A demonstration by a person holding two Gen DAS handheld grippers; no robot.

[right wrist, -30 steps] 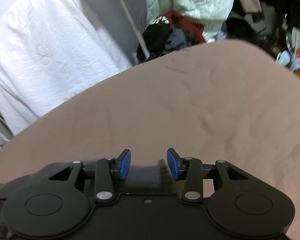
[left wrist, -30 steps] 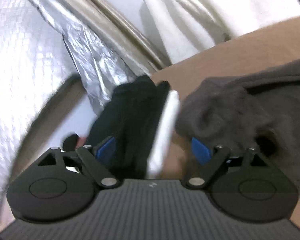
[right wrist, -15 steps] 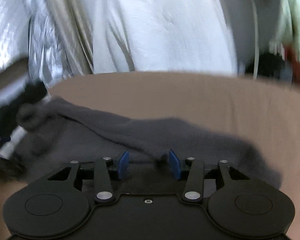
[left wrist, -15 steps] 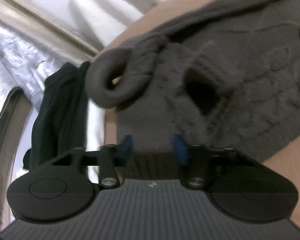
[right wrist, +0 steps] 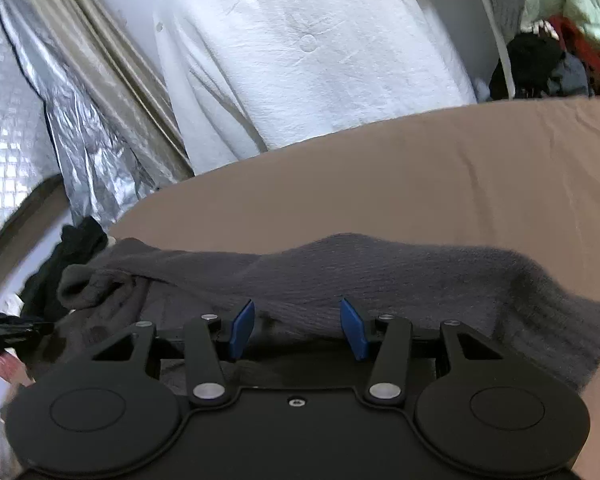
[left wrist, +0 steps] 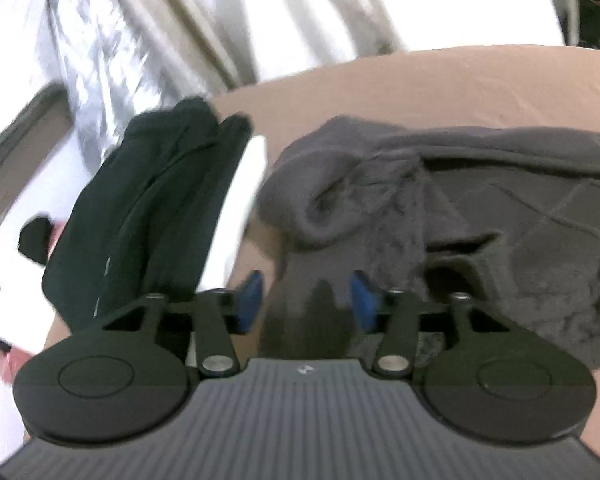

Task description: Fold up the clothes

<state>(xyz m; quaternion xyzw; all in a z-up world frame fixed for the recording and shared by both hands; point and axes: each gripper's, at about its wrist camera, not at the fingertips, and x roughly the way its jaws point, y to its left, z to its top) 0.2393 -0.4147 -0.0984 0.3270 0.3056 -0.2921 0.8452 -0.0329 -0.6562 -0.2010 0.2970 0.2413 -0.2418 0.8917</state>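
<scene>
L gripper (left wrist: pixel 306 304): jaws apart, approx half span, nothing clamped; blue pads (left wrist: pixel 250 300) straddle a fold of the grey knit sweater (left wrist: pixel 520 240), fabric sits between them but no pinch visible. R gripper (right wrist: pixel 298 330): jaws apart, similar span, nothing held; sweater (right wrist: pixel 380 276) lies directly under and ahead of the tips. Sweater location: spread w/ bunched areas on the tan bed sheet (right wrist: pixel 420 168); in L view it runs from 12 o'clock of the tips out to 3 o'clock, w/ a rolled cuff or collar (left wrist: pixel 320 204) at approx 12 o'clock. In R view the body runs 9 to 3 o'clock, one sleeve end (right wrist: pixel 80 284) at 9–10 o'clock. Dark folded garment stack (left wrist: pixel 152 208) w/ a white layer sits at 10–11 o'clock of L tips, just beside the sweater edge. Background: silver foil curtain (right wrist: pixel 72 128), white robe (right wrist: pixel 312 52). Est. step: acquiring grip points before a fold. Risks: (1) thick knit, pads may catch top layer only, so the fold drags uneven; (2) L closing on the bunched fold instead of a true edge gives a skewed crease; (3) sweep toward 10 o'clock could knock the stack; (4) L view is motion-blurred, edge ID uncertain.
</scene>
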